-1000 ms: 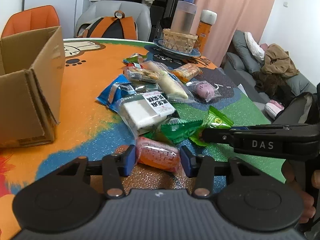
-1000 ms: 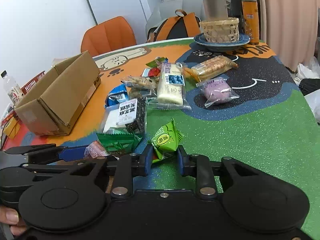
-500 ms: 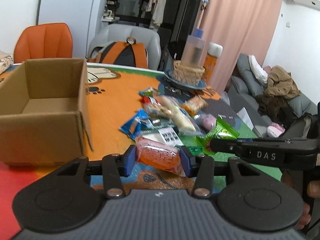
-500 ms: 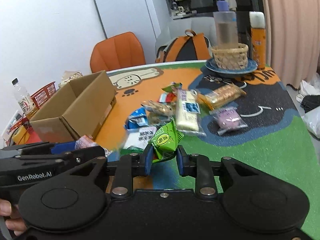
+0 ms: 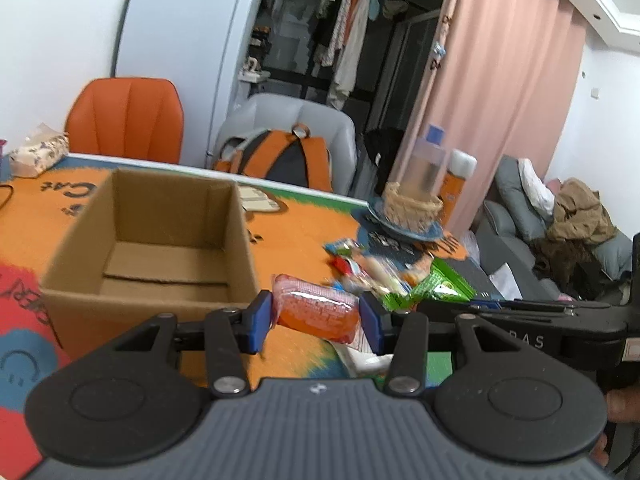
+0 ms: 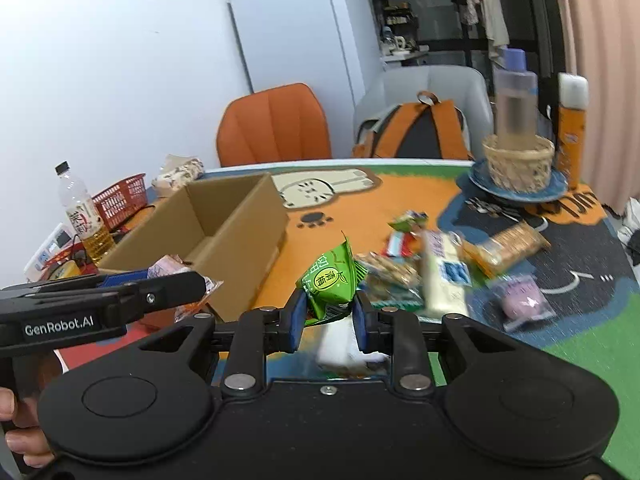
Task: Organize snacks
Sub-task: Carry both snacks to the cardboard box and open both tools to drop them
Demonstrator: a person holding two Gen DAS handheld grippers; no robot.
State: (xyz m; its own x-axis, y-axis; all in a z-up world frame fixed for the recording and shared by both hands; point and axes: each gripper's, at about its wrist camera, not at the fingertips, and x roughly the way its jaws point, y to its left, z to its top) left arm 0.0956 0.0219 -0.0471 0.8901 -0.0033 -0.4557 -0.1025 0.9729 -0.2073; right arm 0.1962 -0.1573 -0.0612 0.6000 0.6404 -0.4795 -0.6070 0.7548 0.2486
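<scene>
My left gripper [image 5: 316, 316] is shut on an orange-pink snack packet [image 5: 316, 310] and holds it in the air just right of the open cardboard box [image 5: 148, 240]. My right gripper [image 6: 328, 318] is shut on a green snack packet [image 6: 330, 280], lifted above the table, right of the box [image 6: 224, 236]. The box looks empty inside. The left gripper with its packet also shows in the right wrist view [image 6: 180, 280]. The green packet also shows in the left wrist view [image 5: 436, 286]. A pile of several snacks [image 6: 432, 268] lies on the table.
A wicker basket [image 6: 518, 164] on a blue plate, a clear bottle and an orange can stand at the table's far right. A drink bottle [image 6: 82, 216] and a red basket [image 6: 120, 200] sit left of the box. Chairs and a backpack [image 6: 416, 132] are behind the table.
Both grippers have risen from the table with their packets and moved left toward the box. The box's inside has come into view.
</scene>
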